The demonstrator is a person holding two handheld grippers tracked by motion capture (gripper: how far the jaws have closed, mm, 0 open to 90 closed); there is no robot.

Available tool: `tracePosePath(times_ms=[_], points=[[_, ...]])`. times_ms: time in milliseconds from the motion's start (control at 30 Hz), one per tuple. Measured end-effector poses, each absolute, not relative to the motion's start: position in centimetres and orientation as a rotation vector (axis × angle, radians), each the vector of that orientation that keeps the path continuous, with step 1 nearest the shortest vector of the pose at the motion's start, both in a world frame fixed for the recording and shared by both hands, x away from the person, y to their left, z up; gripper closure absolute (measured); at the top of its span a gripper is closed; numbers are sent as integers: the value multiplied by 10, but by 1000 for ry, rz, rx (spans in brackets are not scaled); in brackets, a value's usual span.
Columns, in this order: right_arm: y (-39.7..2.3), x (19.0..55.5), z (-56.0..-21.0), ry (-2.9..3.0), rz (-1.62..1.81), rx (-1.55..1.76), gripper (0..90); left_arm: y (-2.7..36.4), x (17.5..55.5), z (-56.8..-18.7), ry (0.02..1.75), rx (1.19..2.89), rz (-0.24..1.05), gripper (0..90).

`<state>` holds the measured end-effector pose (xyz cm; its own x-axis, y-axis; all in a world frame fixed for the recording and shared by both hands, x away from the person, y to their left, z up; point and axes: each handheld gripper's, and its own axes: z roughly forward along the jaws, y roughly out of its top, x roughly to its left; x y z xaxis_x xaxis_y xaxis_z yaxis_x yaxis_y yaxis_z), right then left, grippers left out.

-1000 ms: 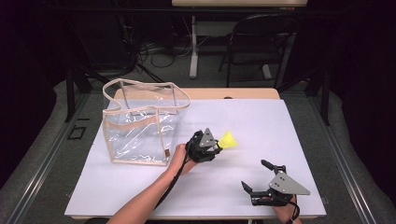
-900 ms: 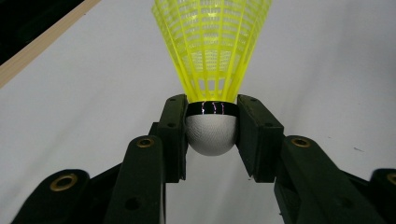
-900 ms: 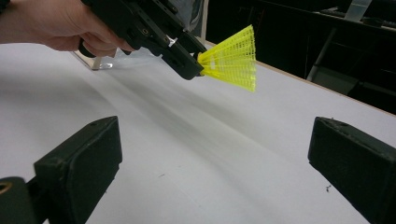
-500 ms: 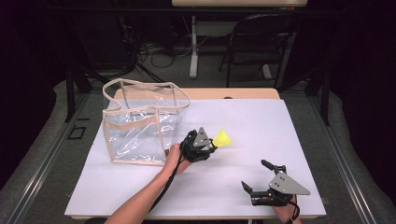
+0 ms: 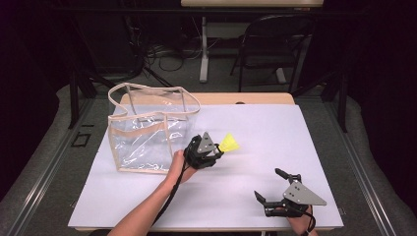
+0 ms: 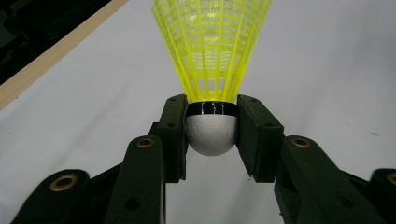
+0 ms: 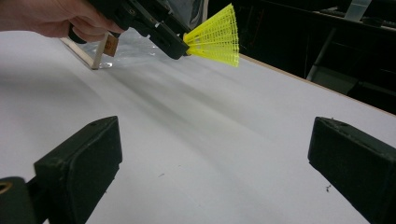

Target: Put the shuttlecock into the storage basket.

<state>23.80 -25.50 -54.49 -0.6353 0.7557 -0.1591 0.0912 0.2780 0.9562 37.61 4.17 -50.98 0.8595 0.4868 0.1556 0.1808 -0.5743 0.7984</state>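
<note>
A yellow shuttlecock (image 5: 229, 144) with a white cork base (image 6: 211, 133) is held above the white table, its skirt (image 6: 212, 46) pointing away from the hand. My left gripper (image 5: 216, 152) is shut on the cork base, just right of the clear bag (image 5: 147, 130). From the right gripper view the same shuttlecock (image 7: 215, 37) hangs in the far gripper, lifted off the surface. My right gripper (image 5: 271, 189) rests near the table's front right edge, jaws wide open with nothing between them (image 7: 210, 163).
A clear plastic tote bag with beige trim and handles (image 5: 129, 101) stands open at the table's left back. The white sheet (image 5: 275, 132) covers the wooden table (image 5: 255, 99). A chair (image 5: 275, 39) and cables lie on the floor beyond.
My left gripper has lifted slightly and drifted left toward the bag with the shuttlecock. The right gripper has stayed put.
</note>
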Motion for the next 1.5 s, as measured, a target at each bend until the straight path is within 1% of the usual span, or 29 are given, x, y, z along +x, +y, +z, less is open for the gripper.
tracePosePath(times_ms=[1500], points=[[-255,238,-545,1935,1384,756,26,57,384,-464,468,2125,583,648]])
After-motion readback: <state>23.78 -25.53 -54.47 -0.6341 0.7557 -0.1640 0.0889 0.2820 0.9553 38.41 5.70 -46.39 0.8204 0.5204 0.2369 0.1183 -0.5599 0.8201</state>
